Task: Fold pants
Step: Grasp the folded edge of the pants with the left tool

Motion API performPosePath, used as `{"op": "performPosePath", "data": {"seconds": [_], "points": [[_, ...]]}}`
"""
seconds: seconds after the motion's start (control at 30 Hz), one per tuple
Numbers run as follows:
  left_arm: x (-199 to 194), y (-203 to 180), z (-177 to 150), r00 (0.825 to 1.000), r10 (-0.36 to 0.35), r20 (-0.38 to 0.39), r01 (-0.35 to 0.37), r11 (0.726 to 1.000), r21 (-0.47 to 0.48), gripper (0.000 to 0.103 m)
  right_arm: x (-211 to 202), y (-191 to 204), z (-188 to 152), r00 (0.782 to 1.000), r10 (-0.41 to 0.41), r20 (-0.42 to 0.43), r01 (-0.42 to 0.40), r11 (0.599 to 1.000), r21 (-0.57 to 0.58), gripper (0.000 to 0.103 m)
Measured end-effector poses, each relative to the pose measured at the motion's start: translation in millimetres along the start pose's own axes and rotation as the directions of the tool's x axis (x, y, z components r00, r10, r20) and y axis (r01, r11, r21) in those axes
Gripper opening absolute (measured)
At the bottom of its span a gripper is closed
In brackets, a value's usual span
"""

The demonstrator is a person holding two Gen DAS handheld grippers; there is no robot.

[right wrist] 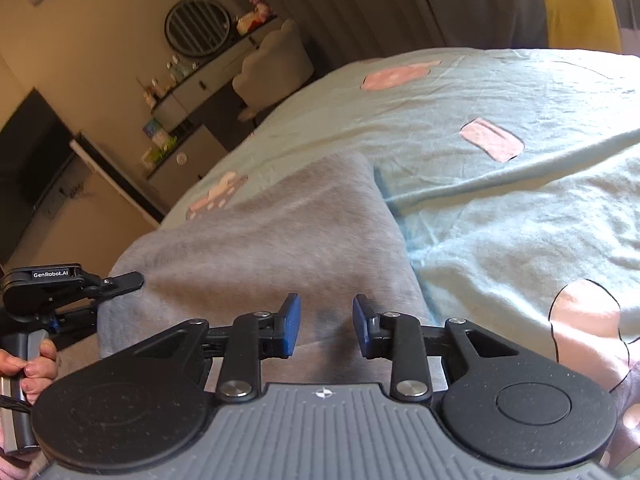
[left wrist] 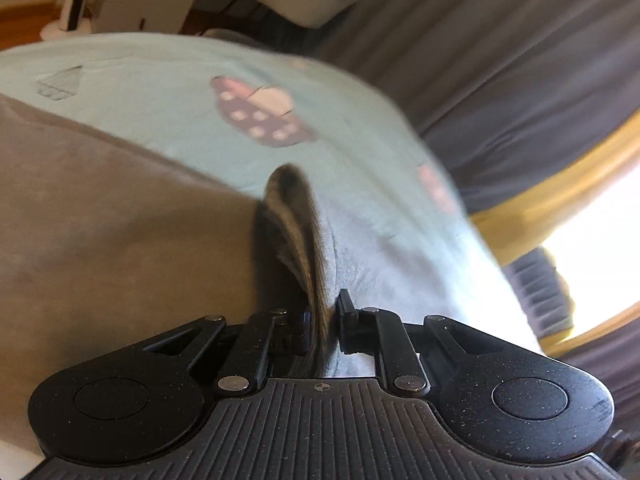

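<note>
Blue bed sheet [right wrist: 500,208] lies under grey pants [right wrist: 272,240]. Left gripper [left wrist: 322,328] pinches a blurry pants fold. Right gripper [right wrist: 326,328] stands apart, pinching nothing; pants' near end is hidden.

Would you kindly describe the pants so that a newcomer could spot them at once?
A pale mint bedspread with pink patches covers the bed. On its near side lie the plain grey-brown fleece pants, the only unpatterned, darker cloth there; the left gripper pinches a fold.
</note>
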State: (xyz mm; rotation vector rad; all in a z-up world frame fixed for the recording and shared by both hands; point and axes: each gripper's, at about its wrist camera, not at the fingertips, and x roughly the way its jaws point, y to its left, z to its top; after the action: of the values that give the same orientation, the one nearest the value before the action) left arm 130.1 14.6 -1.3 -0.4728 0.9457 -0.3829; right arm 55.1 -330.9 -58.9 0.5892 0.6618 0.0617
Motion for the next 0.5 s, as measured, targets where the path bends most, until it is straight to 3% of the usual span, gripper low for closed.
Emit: {"op": "performPosePath", "data": {"seconds": [0.1, 0.13, 0.17, 0.27, 0.5], "points": [[11.7, 17.4, -13.8, 0.992, 0.108, -0.06, -0.109, 0.994, -0.017, 0.017, 7.0, 4.2, 0.4, 0.999, -0.018, -0.034, 0.017, 0.999, -0.027, 0.03], [13.0, 22.3, -18.3, 0.992, 0.111, -0.065, -0.113, 0.993, -0.026, 0.025, 7.9, 4.5, 0.5, 0.999, -0.024, -0.04, 0.023, 0.999, -0.03, 0.03], [12.2, 26.7, -22.2, 0.993, 0.096, -0.066, -0.099, 0.994, -0.048, 0.033, 8.6, 4.3, -0.3, 0.999, -0.026, -0.042, 0.025, 0.999, -0.027, 0.03], [10.1, 36.2, -31.6, 0.996, 0.017, -0.087, -0.029, 0.991, -0.129, 0.037, 9.0, 0.3, -0.2, 0.999, -0.019, -0.046, 0.019, 1.0, -0.006, 0.03], [6.3, 35.7, -49.9, 0.993, 0.001, -0.119, -0.014, 0.994, -0.109, 0.042, 11.3, 2.3, -1.3, 0.998, -0.041, -0.055, 0.04, 0.999, -0.018, 0.032]]}}
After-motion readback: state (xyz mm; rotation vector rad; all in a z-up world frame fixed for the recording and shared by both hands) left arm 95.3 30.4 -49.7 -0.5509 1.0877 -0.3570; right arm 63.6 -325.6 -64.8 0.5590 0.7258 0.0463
